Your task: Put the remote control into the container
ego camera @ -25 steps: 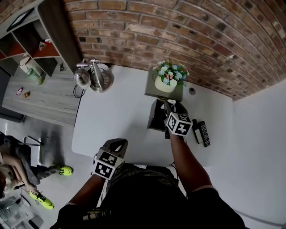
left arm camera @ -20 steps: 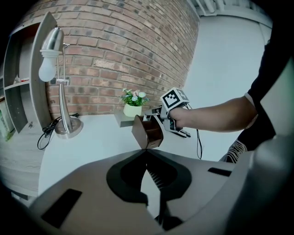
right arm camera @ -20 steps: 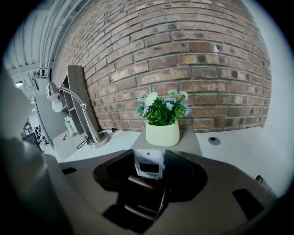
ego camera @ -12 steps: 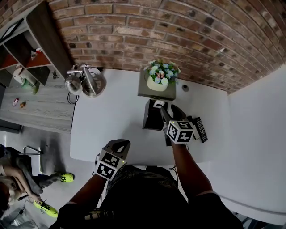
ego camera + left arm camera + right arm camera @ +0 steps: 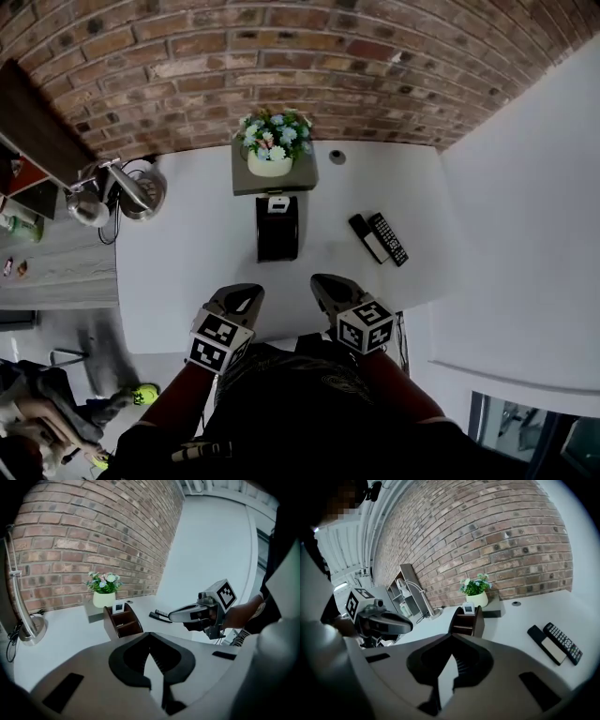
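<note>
The remote control lies flat on the white table, right of centre in the head view. It sits right against a flat black-and-white slab on its left, perhaps touching it. The dark container stands at the middle of the frame, below the flower pot and well apart from the remote.

The left gripper and the right gripper hang at the lower centre, over the table's near edge. Both have their jaws closed together on nothing.

The remote looks light, stiff and smooth-shelled, so likely slippery. I would pinch it across its narrow width near the middle. The slab leaves little room for a jaw on that side, so the free lower end may be easier.
</note>
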A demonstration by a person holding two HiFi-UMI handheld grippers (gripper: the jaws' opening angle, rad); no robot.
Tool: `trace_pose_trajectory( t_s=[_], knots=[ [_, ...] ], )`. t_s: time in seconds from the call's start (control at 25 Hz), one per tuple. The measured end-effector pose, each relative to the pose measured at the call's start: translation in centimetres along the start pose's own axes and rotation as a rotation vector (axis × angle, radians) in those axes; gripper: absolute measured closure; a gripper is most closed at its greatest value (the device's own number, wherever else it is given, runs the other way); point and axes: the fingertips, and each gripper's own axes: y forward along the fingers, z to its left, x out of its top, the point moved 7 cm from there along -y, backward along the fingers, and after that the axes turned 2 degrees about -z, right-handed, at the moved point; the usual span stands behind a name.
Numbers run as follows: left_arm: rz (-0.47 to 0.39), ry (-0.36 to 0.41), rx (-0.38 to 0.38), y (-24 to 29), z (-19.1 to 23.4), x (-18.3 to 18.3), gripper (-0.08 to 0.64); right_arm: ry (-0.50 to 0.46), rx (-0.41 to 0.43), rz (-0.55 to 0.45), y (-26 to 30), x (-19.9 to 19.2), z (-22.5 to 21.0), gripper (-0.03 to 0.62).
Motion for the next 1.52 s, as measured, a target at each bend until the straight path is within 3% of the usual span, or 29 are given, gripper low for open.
trace_pose_trajectory(
  t_s=[0.16, 0.4, 0.64, 0.8, 0.96, 1.04, 1.2, 1.52],
  knots=[
    [0.022, 0.054, -0.021, 2.0, -1.6, 0.6, 0.566, -0.011, -0.064, 0.030, -1.3, -1.0, -1.5, 0.583],
    [0.043, -0.011, -0.048, 5.1, -3.0, 1.4, 0.566, -0.089, -0.115, 0.088, -2.1, -1.2, -5.7, 0.583],
    [0.116, -0.029, 0.019, 6.8, -3.6, 0.7, 0.566, -0.130, -0.183, 0.124, -1.4, -1.4, -11.4, 0.583],
    [0.120, -0.079, 0.079, 7.2, -3.6, 0.1, 0.566, -0.247, -0.274, 0.167, 0.7, -0.9, -16.4, 0.577],
    [0.117, -0.102, 0.118, 7.4, -4.2, 0.2, 0.566, -0.358, -0.302, 0.304, 4.2, -0.9, -21.1, 0.439],
    [0.114, -0.109, 0.141, 7.2, -4.3, 0.1, 0.566, -0.391, -0.299, 0.373, 5.8, -1.0, -22.8, 0.406],
    [0.116, -0.142, 0.196, 6.1, -4.3, -0.2, 0.566, -0.392, -0.279, 0.469, 7.8, -1.4, -24.9, 0.383],
    [0.128, -0.189, 0.243, 4.4, -3.3, -1.3, 0.566, -0.342, -0.280, 0.461, 8.8, -1.1, -26.1, 0.383]
  ],
)
